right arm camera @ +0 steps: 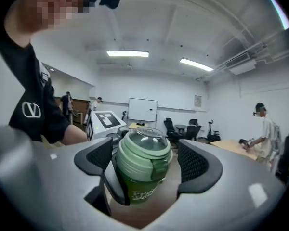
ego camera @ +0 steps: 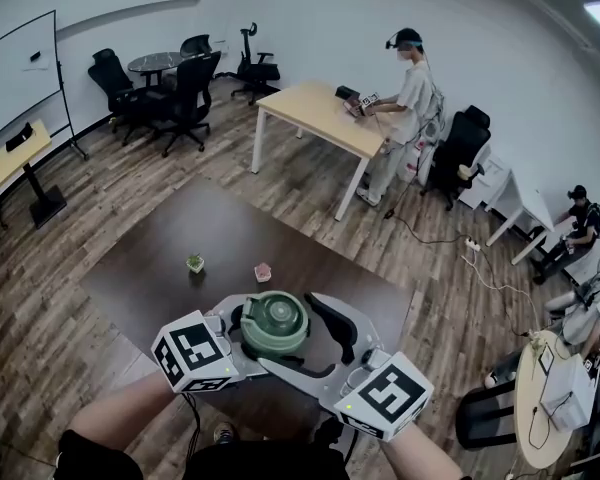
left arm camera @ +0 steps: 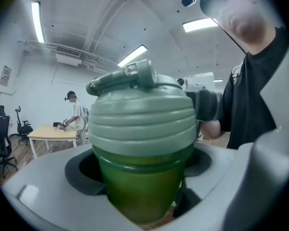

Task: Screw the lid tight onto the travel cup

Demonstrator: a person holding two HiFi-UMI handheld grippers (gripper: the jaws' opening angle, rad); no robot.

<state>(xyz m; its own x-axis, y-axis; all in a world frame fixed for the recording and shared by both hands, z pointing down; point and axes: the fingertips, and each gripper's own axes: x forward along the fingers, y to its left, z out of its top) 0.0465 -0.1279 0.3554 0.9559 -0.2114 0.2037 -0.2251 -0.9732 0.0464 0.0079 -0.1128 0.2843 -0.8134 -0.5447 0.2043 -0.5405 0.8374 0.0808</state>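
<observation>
The travel cup (ego camera: 274, 324) is held up in front of me over the dark table. Its body is translucent green and its ribbed pale-green lid (left arm camera: 139, 117) has a flip cap on top. My left gripper (ego camera: 262, 346) is shut on the cup's body; in the left gripper view its dark pads (left arm camera: 82, 177) hug the green wall just under the lid. My right gripper (right arm camera: 145, 163) reaches in from the other side, open around the lid (right arm camera: 143, 153). Its black ribbed pads (right arm camera: 195, 163) stand a little off the lid on both sides.
The dark brown table (ego camera: 170, 268) below carries a small green thing (ego camera: 195, 264) and a small pink thing (ego camera: 263, 271). Farther back are a light wooden table (ego camera: 315, 118) with a person (ego camera: 410, 93) standing at it, office chairs (ego camera: 185, 98) and a whiteboard (ego camera: 15, 73).
</observation>
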